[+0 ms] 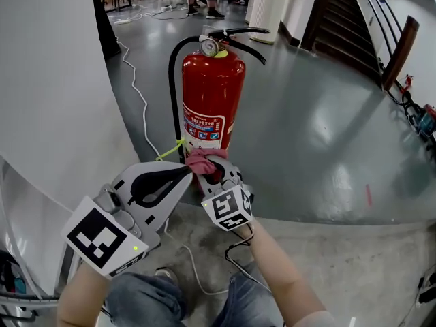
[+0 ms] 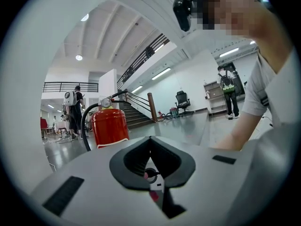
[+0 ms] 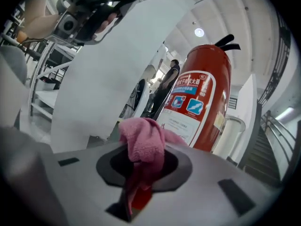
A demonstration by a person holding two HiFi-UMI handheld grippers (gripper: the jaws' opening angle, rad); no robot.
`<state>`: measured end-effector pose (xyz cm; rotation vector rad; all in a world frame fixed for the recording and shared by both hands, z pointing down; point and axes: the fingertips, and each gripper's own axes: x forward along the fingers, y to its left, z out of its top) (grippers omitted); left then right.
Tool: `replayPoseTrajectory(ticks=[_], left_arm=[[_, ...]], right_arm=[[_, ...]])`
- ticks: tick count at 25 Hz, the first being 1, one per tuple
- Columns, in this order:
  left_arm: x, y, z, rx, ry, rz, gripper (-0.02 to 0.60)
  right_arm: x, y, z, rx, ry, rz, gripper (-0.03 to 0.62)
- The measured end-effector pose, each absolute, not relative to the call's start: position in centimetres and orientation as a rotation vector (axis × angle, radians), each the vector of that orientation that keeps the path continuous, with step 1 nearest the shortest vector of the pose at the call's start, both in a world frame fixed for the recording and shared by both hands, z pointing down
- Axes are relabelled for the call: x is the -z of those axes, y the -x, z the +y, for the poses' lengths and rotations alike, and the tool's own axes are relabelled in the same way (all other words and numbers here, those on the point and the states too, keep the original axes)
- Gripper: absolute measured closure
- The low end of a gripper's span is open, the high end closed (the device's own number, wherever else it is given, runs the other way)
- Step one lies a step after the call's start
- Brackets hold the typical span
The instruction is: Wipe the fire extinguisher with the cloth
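The red fire extinguisher (image 1: 212,97) stands upright on the grey floor (image 1: 306,135), just beside a white curved wall (image 1: 54,80). On its top there is a round gauge (image 1: 208,46) and black handles, and a black hose (image 1: 172,80) runs down along its left side. A label with pictures is on the lower half of the cylinder.

The pink cloth (image 1: 201,161) is in front of the bottom part of the fire extinguisher, just under the label. I cannot tell for sure if it already touches the red surface. The right hand-held gripper (image 1: 211,170) pinches this cloth: in the right gripper view the cloth (image 3: 143,138) comes out from between the jaws as a crumpled bunch, with the fire extinguisher (image 3: 202,98) close behind it.

The left hand-held gripper (image 1: 187,172) is just beside the right one, to its left. Its jaws are pressed together, with nothing between them. In the left gripper view the fire extinguisher (image 2: 109,128) is further away, at the left.

A white cable (image 1: 139,94) lies on the floor left of the fire extinguisher.
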<state>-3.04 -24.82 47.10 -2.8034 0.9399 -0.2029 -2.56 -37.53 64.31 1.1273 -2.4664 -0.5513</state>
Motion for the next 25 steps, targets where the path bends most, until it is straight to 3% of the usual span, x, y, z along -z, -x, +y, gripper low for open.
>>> replayPoseTrajectory(ticks=[12, 25], left_arm=[[-48.7, 3.3, -27.4, 0.196, 2.842, 0.917, 0.574], [-38.2, 2.4, -29.6, 0.259, 2.938, 0.853, 0.574]], right_arm=[[-66.8, 2.5, -37.7, 0.477, -1.100, -2.465, 0.517], [-46.5, 2.6, -37.6, 0.433, -1.236, -2.614, 0.517]])
